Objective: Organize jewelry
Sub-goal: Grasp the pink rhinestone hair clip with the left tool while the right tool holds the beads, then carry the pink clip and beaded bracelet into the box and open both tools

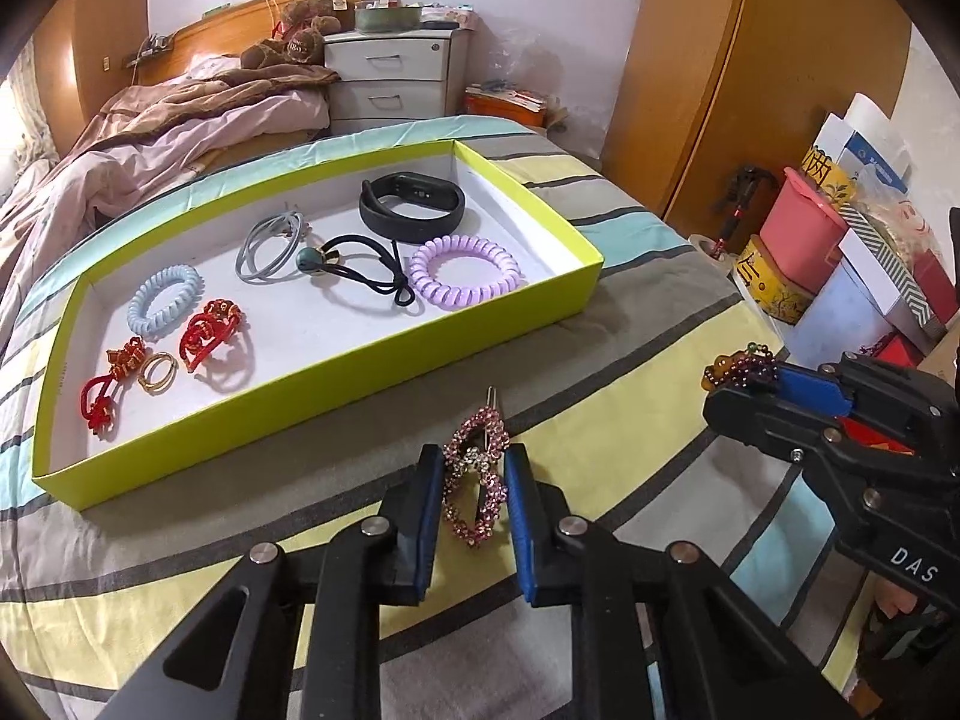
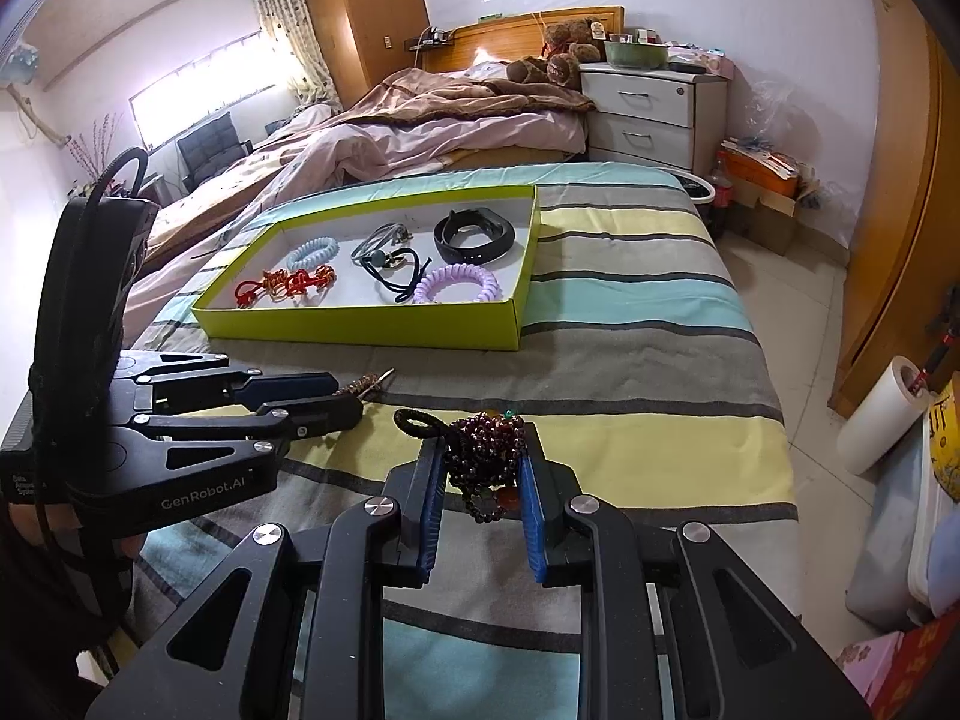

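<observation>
My left gripper is shut on a pink rhinestone hair clip, held just above the striped bedspread in front of the lime-green tray. My right gripper is shut on a dark red bead bracelet with a black loop; it also shows in the left wrist view. The tray holds a black band, a purple coil tie, a blue coil tie, grey and black hair ties, red clips and a gold ring.
The tray lies on a striped bed. Boxes and a pink container stand right of the bed. A white drawer unit, a second bed and a wooden wardrobe are beyond. A paper roll stands on the floor side.
</observation>
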### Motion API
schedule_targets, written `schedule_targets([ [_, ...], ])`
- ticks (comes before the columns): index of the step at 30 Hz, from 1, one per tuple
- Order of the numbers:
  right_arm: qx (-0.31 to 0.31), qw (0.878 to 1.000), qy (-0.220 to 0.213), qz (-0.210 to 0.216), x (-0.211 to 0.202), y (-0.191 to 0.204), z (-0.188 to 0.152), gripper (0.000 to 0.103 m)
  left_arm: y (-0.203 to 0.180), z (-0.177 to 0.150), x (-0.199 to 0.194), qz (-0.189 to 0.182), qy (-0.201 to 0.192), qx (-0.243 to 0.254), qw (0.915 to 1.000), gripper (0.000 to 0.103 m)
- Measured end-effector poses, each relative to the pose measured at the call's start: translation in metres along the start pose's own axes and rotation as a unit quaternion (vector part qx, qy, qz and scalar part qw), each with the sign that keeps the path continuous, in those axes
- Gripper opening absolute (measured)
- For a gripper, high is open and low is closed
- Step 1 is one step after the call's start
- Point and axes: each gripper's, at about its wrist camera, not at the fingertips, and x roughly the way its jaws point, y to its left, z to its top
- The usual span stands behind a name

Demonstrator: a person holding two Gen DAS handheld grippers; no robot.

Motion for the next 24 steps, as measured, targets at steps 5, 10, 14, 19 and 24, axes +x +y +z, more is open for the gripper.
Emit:
schedule_targets([
  [5, 0.002, 1.0, -0.001, -0.001, -0.002, 0.0, -0.001, 0.023, 0.001, -0.002, -0.006, 0.005, -0.009, -0.004, 0.9999, 0.014],
  [10, 0.005, 1.0, -0.005, -0.004, -0.006, 0.003, -0.002, 0.023, 0.004, -0.006, -0.014, 0.007, -0.014, -0.008, 0.9999, 0.014],
  [14, 0.007, 1.0, -0.007, -0.004, -0.009, 0.006, -0.003, 0.023, 0.006, -0.01, -0.021, 0.005, -0.019, -0.012, 0.9997, 0.01],
  [19, 0.004, 1.0, -0.011, -0.003, -0.013, 0.012, -0.005, 0.023, 0.009, -0.016, -0.026, 0.008, -0.023, -0.019, 0.9995, 0.01],
  [24, 0.006, 1.0, -0.014, -0.002, -0.016, 0.015, -0.006, 0.023, 0.014, -0.02, -0.033, 0.009, -0.028, -0.026, 0.9992, 0.01],
])
